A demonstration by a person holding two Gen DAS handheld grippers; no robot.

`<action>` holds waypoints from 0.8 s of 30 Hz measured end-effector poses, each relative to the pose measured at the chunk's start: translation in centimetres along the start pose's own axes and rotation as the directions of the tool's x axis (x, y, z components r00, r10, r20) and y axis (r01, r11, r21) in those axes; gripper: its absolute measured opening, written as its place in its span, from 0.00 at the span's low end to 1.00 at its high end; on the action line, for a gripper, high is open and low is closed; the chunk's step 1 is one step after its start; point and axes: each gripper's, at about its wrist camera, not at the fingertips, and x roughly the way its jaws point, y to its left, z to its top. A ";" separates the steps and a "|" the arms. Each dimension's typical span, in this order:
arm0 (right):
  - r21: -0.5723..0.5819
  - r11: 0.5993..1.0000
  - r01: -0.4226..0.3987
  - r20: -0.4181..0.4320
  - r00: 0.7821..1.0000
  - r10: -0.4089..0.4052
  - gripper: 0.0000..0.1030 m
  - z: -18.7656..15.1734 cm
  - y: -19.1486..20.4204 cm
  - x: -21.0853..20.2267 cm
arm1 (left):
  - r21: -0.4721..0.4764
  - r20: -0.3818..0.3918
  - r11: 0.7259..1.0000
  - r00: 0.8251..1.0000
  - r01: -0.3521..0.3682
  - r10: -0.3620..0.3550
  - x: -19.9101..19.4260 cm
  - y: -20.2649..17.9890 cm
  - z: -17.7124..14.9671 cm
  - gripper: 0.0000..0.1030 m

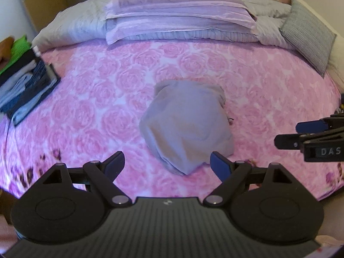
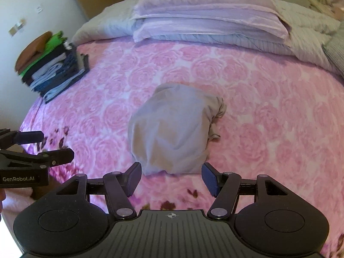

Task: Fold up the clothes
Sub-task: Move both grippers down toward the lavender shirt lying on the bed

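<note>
A pale grey garment (image 1: 185,124) lies bunched in a loose heap in the middle of the pink rose-patterned bedspread (image 1: 96,90); in the right wrist view the garment (image 2: 172,129) has a crumpled end on its right side. My left gripper (image 1: 167,163) hangs open just short of the heap's near edge, nothing between its fingers. My right gripper (image 2: 171,176) is also open, its blue pads flanking the near edge of the cloth without touching it. Each gripper shows in the other's view: the right gripper (image 1: 288,134) at the right edge, the left gripper (image 2: 56,146) at the left edge.
A stack of folded clothes (image 2: 53,68) in green, brown, black and blue sits at the bed's left edge. Lilac pillows (image 2: 206,15) and a grey quilt (image 1: 71,30) lie at the head. A grey striped cushion (image 1: 309,36) leans at the right. Bedspread lies open around the heap.
</note>
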 end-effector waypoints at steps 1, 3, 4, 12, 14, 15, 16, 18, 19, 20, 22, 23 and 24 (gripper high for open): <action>0.017 1.000 0.004 0.008 1.000 -0.004 0.57 -0.1 0.1 0.2 | 0.022 0.005 1.000 1.000 0.002 -0.002 0.4 0.3 0.0 0.82; 0.051 0.999 0.002 0.029 1.000 -0.003 0.57 -0.4 0.1 0.3 | 0.056 0.009 0.998 1.000 0.009 -0.009 1.4 0.7 0.1 0.82; 0.062 0.998 0.000 0.039 0.999 -0.003 0.57 -0.5 0.0 0.3 | 0.067 0.008 0.998 1.000 0.014 -0.014 1.8 0.9 0.1 0.82; 0.129 0.991 0.044 0.040 0.998 -0.050 0.57 -2.2 -1.9 0.7 | 0.140 -0.012 0.988 0.997 0.072 -0.071 5.1 -0.1 -0.2 0.82; 0.147 0.988 0.051 0.041 0.998 -0.057 0.57 -2.6 -2.8 1.0 | 0.158 -0.028 0.984 0.996 0.084 -0.081 6.2 -0.9 -0.5 0.82; 0.153 0.987 0.053 0.039 0.997 -0.060 0.57 -2.7 -3.1 1.2 | 0.167 -0.032 0.982 0.996 0.085 -0.081 6.7 -1.4 -0.6 0.81; 0.157 0.986 0.054 0.034 0.998 -0.060 0.57 -2.9 -3.5 1.3 | 0.178 -0.036 0.980 0.996 0.085 -0.080 7.2 -2.0 -0.8 0.81; 0.162 0.985 0.051 0.023 0.998 -0.056 0.57 -3.1 -4.4 1.8 | 0.195 -0.036 0.977 0.996 0.088 -0.082 7.9 -3.0 -1.1 0.81; 0.162 0.985 0.054 0.020 0.998 -0.058 0.57 -3.3 -4.7 2.0 | 0.203 -0.035 0.975 0.996 0.090 -0.085 8.3 -3.4 -1.2 0.81; 0.161 0.985 0.058 0.016 0.998 -0.062 0.57 -3.4 -5.1 2.3 | 0.215 -0.035 0.972 0.996 0.092 -0.087 8.8 -3.9 -1.4 0.81; 0.164 0.984 0.066 0.013 0.998 -0.069 0.57 -3.8 -6.1 2.8 | 0.256 -0.036 0.962 0.996 0.090 -0.083 10.1 -5.3 -2.1 0.81; 0.170 0.983 0.066 0.014 0.997 -0.070 0.57 -4.2 -6.8 3.2 | 0.286 -0.034 0.954 0.996 0.085 -0.079 10.8 -6.0 -2.6 0.81; 0.177 0.982 0.066 0.012 0.998 -0.069 0.57 -4.6 -7.5 3.5 | 0.325 -0.031 0.943 0.997 0.075 -0.069 11.7 -7.0 -3.2 0.81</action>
